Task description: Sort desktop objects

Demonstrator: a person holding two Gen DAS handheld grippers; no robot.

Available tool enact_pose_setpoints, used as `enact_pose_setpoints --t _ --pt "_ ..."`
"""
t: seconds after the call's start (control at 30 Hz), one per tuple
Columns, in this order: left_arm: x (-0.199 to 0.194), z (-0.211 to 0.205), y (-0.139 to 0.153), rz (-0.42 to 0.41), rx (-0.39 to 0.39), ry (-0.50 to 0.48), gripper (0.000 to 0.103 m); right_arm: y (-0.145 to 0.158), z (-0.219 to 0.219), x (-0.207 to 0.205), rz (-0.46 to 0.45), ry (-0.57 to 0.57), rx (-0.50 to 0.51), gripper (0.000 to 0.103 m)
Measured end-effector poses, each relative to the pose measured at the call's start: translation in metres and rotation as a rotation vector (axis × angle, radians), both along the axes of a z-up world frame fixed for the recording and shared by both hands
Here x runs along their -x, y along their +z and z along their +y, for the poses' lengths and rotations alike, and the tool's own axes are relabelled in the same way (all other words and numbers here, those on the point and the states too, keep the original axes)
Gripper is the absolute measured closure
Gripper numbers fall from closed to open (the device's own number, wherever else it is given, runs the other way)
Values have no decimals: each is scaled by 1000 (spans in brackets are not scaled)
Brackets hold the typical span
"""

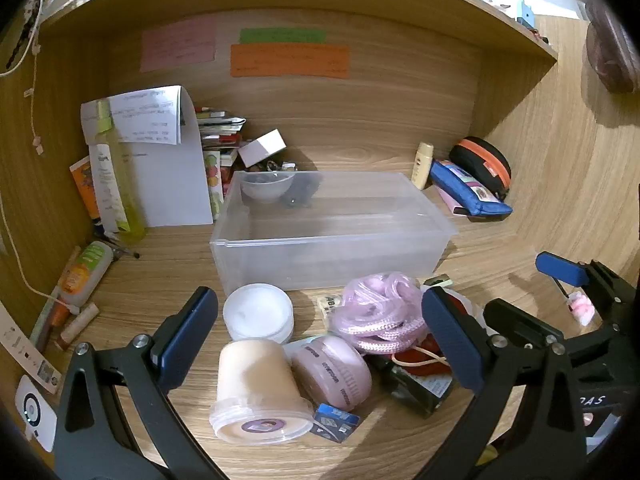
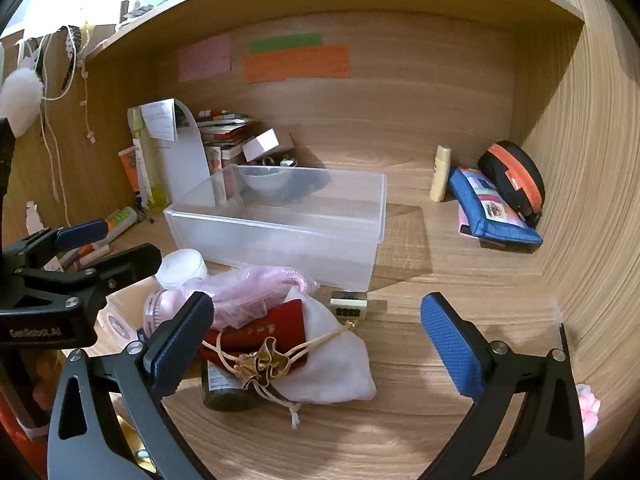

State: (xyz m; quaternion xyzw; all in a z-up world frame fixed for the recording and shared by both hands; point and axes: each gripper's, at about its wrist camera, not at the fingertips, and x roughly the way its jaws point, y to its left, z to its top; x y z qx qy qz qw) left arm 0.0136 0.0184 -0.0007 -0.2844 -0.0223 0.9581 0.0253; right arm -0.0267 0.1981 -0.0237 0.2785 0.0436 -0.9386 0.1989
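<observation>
Your wooden desk (image 2: 420,432) carries a clear bin (image 1: 328,228), a white jar (image 1: 258,312), a dark bottle (image 2: 224,392) and a blue pouch (image 2: 492,212).

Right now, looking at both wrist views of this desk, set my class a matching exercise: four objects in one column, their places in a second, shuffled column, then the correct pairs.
Objects
1. clear plastic bin
2. blue pencil case
3. orange paper strip
4. pink rope coil

Places
A. stuck on the back wall
B. in the clutter in front of the bin
C. middle of the desk
D. far right corner, against a black and orange case

Pairs: 1-C, 2-D, 3-A, 4-B
</observation>
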Motion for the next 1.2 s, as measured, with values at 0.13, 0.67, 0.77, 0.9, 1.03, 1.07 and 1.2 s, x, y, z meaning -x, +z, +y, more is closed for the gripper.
enact_pose_setpoints --t 0.13,0.67,0.77,0.9,1.03,1.07,1.2 --pt "2 0 -1 -9 -4 -5 0 0 1 1 -7 3 9 0" --pt "4 -6 -4 -35 -20 6 0 -2 1 3 -20 3 15 0" --pt "6 -7 -4 -37 -21 7 0 -2 0 4 -19 6 12 0" --pt "5 -8 -5 -39 -22 7 0 -2 0 4 -17 8 10 0" --pt "5 -9 -5 -40 -25 10 0 -2 0 4 -18 9 10 0" --pt "5 -9 -5 -41 -26 12 0 -2 -1 4 -19 9 9 0" --pt "5 -10 -7 -46 -29 12 0 -3 -3 3 -21 13 4 0"
